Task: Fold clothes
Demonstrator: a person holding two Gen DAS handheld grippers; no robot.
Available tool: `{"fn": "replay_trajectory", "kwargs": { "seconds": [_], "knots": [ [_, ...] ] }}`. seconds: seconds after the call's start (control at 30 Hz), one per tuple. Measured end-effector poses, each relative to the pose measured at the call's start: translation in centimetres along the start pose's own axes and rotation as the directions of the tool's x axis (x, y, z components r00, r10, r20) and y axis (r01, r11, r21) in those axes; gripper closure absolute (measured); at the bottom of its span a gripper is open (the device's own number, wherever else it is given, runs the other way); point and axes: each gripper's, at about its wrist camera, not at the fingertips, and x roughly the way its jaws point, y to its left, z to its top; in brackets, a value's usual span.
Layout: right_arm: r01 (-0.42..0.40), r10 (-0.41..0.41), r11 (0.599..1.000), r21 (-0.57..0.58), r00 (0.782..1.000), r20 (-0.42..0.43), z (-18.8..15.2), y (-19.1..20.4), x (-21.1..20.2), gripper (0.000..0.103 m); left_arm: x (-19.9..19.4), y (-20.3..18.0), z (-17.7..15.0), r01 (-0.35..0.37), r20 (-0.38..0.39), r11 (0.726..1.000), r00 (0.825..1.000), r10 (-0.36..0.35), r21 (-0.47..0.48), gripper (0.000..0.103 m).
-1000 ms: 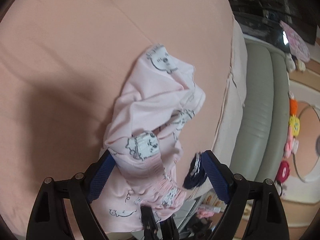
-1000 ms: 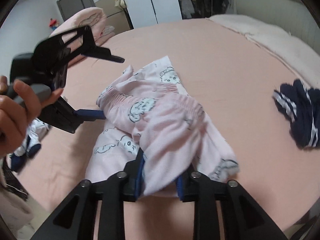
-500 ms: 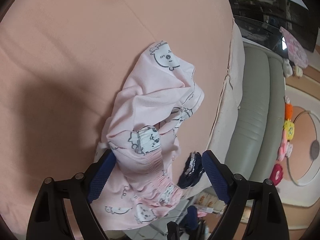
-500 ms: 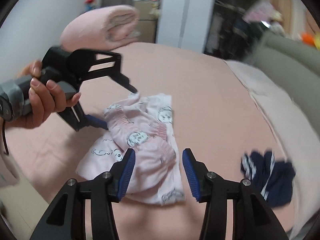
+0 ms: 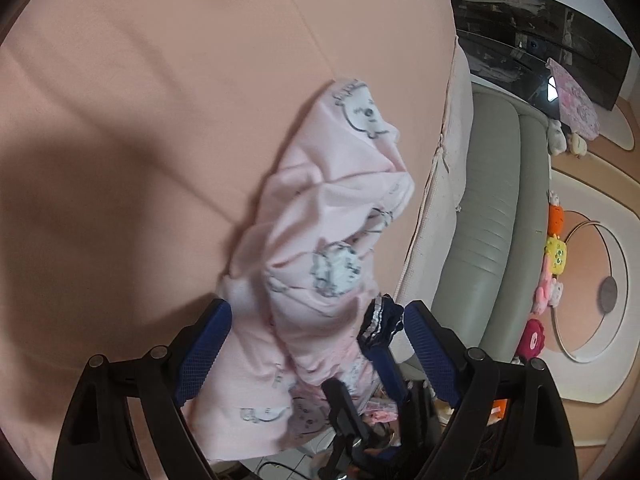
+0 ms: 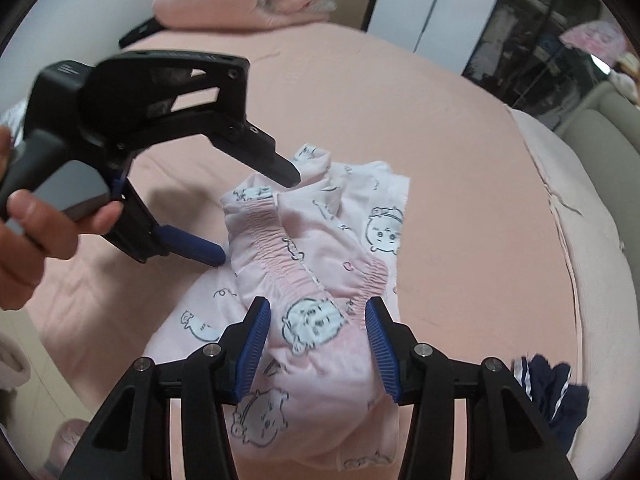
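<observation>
Left black two-finger gripper: hand-held, jaws wide. Right black gripper: jaws parted, seemingly gripping nothing.

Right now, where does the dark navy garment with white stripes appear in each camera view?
Left wrist view: the navy garment shows low, right of centre, beside the pink printed clothes.
Right wrist view: it lies at the bottom right edge, apart from the pink clothes.
Shared landmark: the pink clothes on the bed.

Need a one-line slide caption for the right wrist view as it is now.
Right gripper open above crumpled pink cartoon-print garment on the pink bed; left gripper open beside it.
</observation>
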Motion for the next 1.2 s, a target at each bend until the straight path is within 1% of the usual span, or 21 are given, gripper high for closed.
{"fn": "replay_trajectory", "kwargs": {
  "seconds": [0.07,0.13,0.2,0.3,0.6,0.63,0.67,0.7,0.77,0.8,0.87,0.97,1.1,1.17,1.2],
  "knots": [
    [-0.011,0.01,1.0,-0.021,1.0,-0.027,0.6,0.2,0.7,0.054,0.2,0.6,0.2,0.013,-0.016,1.0,1.0,-0.013,0.0,0.015],
    [-0.029,0.028,0.999,-0.017,0.998,-0.053,1.0,0.3,1.1,0.054,0.0,1.2,0.5,0.042,-0.022,0.999,0.999,-0.042,0.0,0.015],
    [-0.051,0.051,0.999,-0.005,0.996,-0.075,1.3,0.3,1.5,0.054,-0.2,1.4,0.3,0.064,-0.013,0.998,0.998,-0.064,0.005,0.015],
    [-0.087,0.09,0.996,0.028,0.991,-0.098,1.3,0.1,2.0,0.054,-0.1,1.2,0.2,0.05,-0.009,0.998,0.999,-0.05,0.027,0.015],
    [-0.12,0.123,0.992,0.027,0.979,-0.162,1.0,0.4,3.1,0.054,0.2,0.9,-0.1,0.019,0.024,0.996,0.999,-0.021,0.089,0.015],
    [-0.122,0.125,0.992,0.03,0.979,-0.163,1.0,0.4,3.2,0.054,0.3,0.9,-0.1,0.011,0.03,0.996,0.999,-0.014,0.091,0.019],
    [-0.122,0.125,0.992,0.031,0.979,-0.164,0.9,0.4,3.2,0.054,0.4,0.8,-0.1,0.003,0.036,0.996,0.999,-0.006,0.092,0.026],
    [-0.119,0.123,0.992,0.032,0.979,-0.164,0.8,0.5,3.3,0.053,0.2,1.1,-0.2,-0.009,0.04,0.996,0.999,0.006,0.091,0.03],
    [-0.123,0.128,0.992,0.04,0.978,-0.165,0.6,0.5,3.5,0.051,0.0,1.4,-0.2,-0.017,0.045,0.997,0.999,0.014,0.077,0.045],
    [-0.126,0.131,0.991,0.04,0.978,-0.163,0.5,0.6,3.6,0.05,-0.1,1.7,-0.1,-0.019,0.047,0.998,0.999,0.016,0.066,0.048],
    [-0.131,0.135,0.991,0.037,0.978,-0.157,0.4,0.6,3.6,0.049,-0.4,1.9,-0.2,-0.02,0.057,0.998,0.998,0.017,0.052,0.061],
    [-0.139,0.143,0.99,0.036,0.979,-0.144,0.1,0.7,3.4,0.049,-0.9,2.2,-0.2,-0.021,0.071,0.999,0.997,0.019,0.032,0.073],
    [-0.173,0.183,0.981,0.083,0.975,-0.125,-0.5,0.4,3.4,0.049,-1.5,0.6,-0.5,-0.034,0.081,0.996,0.996,0.027,0.086,0.073],
    [-0.203,0.215,0.972,0.121,0.972,-0.098,-0.8,0.0,3.0,0.05,-1.9,-0.3,-0.4,-0.013,0.081,0.994,0.997,0.004,0.104,0.073],
    [-0.218,0.231,0.966,0.137,0.969,-0.086,-0.9,-0.2,2.8,0.056,-1.9,-0.9,-0.3,0.005,0.071,0.994,0.997,-0.013,0.113,0.073]
  ]
}}
